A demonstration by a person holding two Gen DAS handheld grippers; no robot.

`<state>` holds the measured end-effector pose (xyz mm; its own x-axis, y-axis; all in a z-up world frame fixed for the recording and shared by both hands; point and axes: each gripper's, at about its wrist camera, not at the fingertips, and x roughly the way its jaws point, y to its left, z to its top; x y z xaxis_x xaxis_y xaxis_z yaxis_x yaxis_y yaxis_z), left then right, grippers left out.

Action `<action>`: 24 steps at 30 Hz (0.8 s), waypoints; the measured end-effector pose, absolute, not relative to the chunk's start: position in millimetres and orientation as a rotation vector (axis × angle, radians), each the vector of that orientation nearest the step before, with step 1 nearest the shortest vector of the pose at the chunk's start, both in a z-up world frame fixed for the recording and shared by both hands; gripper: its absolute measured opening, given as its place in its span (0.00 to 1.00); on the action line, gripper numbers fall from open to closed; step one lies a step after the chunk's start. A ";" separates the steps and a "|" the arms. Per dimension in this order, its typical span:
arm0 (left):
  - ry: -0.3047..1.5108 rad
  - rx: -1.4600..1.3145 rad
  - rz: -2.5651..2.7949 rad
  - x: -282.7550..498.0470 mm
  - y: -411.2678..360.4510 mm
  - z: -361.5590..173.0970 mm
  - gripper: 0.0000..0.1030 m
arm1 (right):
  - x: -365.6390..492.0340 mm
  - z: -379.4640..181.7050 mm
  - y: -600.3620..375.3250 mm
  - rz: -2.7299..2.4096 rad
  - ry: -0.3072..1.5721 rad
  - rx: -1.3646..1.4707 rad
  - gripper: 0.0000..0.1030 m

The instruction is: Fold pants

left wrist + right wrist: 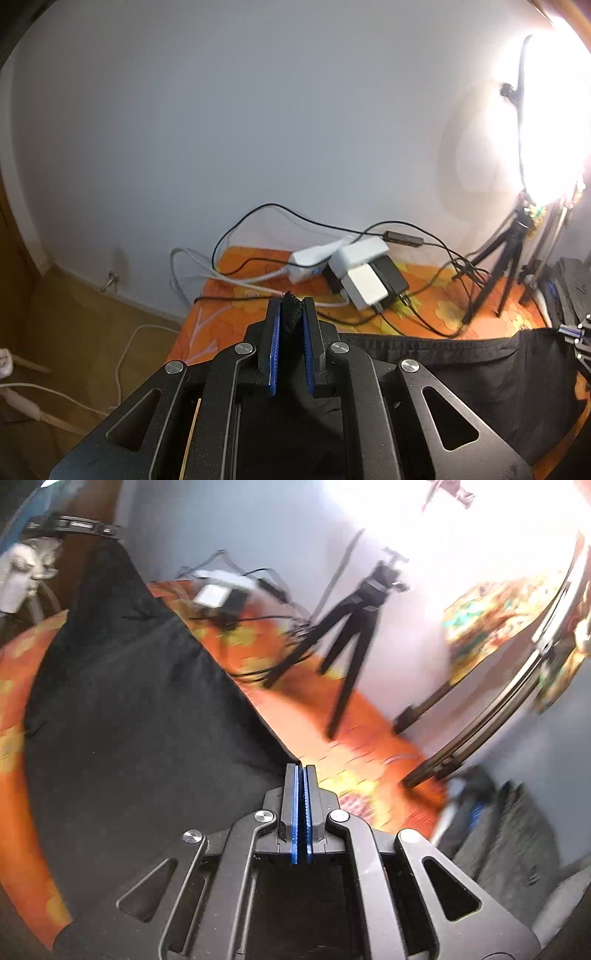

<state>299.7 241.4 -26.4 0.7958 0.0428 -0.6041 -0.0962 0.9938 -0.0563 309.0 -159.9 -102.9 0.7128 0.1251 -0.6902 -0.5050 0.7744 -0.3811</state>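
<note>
The black pants (461, 369) are stretched between both grippers above the orange flowered bed cover (236, 325). My left gripper (291, 306) is shut on a bunched black corner of the pants that sticks out between the blue pads. In the right wrist view the pants (122, 709) spread as a wide black sheet to the left. My right gripper (301, 771) is shut on the pants' edge, pads nearly together. The right wrist view is blurred by motion. The right gripper's metal parts (576, 336) show at the right edge of the left wrist view.
White and black power adapters (365, 273) with tangled cables lie on the cover near the wall. A black tripod (498, 266) stands by a very bright lamp (554, 122). It also shows in the right wrist view (351, 627). The floor (74, 332) is at left. Grey cloth (509, 834) lies at right.
</note>
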 end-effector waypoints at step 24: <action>0.783 -0.141 0.192 343.4 251.4 -79.0 0.40 | 314.9 -111.4 -149.3 0.387 0.755 -0.536 0.23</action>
<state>343.4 251.4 -79.0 0.6929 0.1193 -0.7111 -0.2233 0.9732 -0.0543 314.9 -149.3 -111.4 0.6693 0.1393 -0.7298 -0.5111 0.7993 -0.3162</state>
